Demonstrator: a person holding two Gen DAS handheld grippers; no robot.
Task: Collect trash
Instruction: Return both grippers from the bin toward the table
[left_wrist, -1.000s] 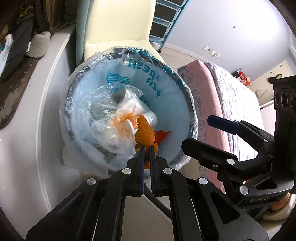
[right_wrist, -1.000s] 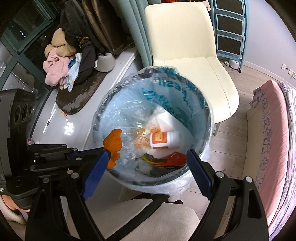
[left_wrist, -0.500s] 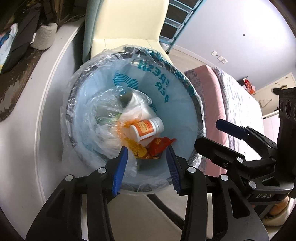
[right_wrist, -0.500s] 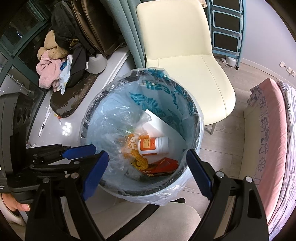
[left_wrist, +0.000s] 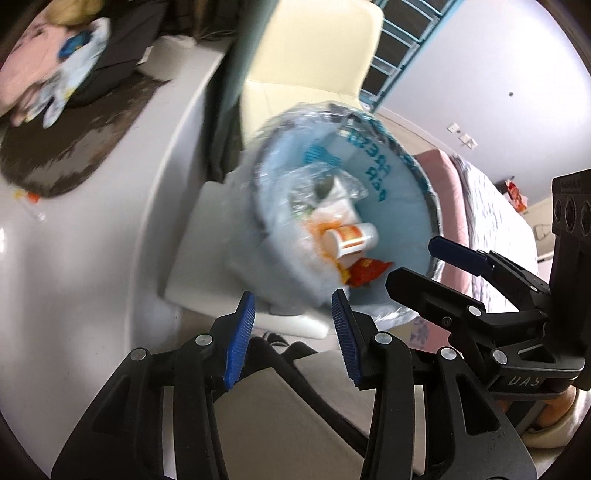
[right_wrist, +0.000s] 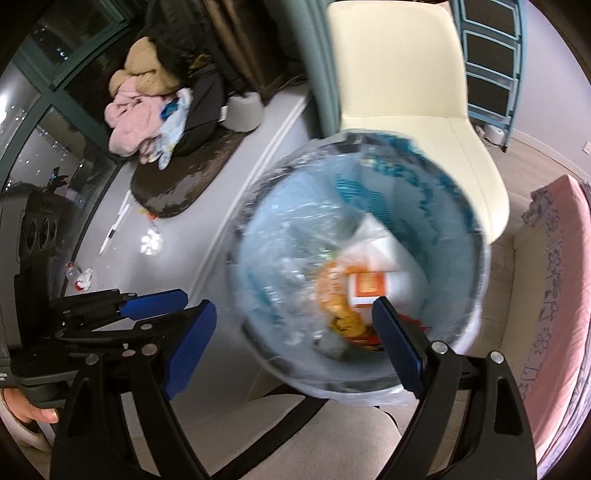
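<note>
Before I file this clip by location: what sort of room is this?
Most likely a bedroom at home: a bed with pink and patterned bedding, a cream chair, clothes heaped by a dark window, and a bag-lined trash bin holding wrappers.

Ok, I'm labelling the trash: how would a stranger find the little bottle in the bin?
Start at the round bin lined with a pale blue plastic bag, before the cream chair. At its bottom lies a small white bottle on its side; only it has an orange label.
</note>
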